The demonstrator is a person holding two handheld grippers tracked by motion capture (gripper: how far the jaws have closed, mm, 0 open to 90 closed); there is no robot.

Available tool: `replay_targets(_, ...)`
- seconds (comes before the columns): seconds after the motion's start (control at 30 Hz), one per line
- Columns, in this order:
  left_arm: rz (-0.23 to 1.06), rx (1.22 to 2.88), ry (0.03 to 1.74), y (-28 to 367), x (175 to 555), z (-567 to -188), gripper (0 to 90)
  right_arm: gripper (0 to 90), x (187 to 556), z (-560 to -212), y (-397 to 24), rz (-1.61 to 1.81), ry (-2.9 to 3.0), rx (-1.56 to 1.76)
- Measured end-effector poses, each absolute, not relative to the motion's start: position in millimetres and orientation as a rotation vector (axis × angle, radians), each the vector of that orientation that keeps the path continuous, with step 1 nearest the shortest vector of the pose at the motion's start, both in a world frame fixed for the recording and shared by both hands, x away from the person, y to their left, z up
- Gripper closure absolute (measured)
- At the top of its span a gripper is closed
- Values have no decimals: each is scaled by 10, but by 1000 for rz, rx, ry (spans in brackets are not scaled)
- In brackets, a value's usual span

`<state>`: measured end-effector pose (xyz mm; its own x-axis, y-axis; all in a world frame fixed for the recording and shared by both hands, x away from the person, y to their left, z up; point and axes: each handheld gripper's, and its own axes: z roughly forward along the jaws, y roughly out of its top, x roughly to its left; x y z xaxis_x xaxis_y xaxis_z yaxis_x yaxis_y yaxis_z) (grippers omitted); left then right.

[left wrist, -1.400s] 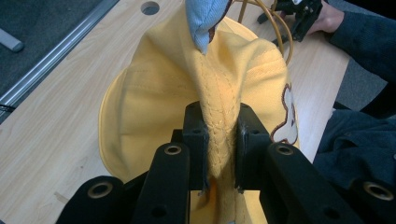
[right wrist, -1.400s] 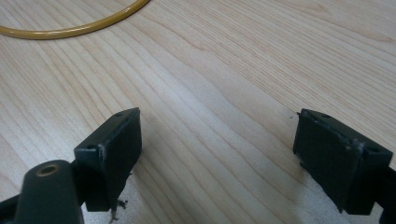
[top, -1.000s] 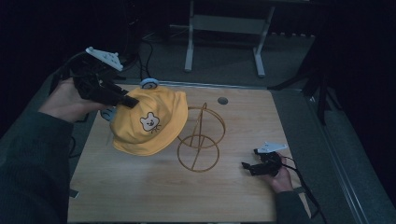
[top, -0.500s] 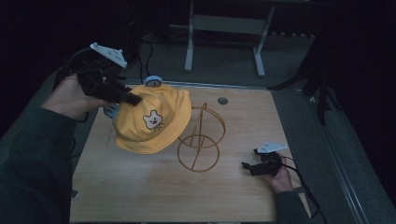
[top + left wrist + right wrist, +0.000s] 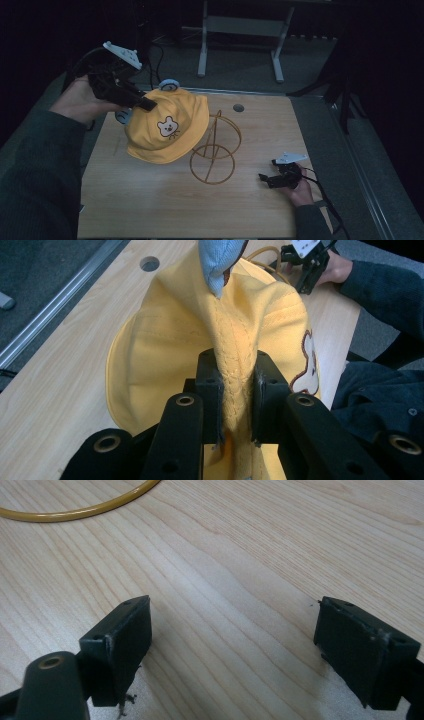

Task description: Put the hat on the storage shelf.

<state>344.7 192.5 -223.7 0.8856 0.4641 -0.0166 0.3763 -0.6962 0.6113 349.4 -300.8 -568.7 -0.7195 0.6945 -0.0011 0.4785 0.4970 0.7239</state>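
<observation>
My left gripper clamped on yellow hat crown fold, hat lifted beside wire stand. Right gripper jaws apart, idle on table. Risk: thin pinch slips, brim snags stand, tips it.

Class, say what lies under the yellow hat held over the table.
Under the yellow hat show bare wooden table and part of the wire stand; whatever its crown hides stays unseen.
</observation>
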Motion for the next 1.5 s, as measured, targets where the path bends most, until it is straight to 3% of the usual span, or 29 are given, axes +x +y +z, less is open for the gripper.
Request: replay_targets(1.5,144,2521,517,991,3823,-2240,771,153,3496,-5687,-3009,1048,2454,986)
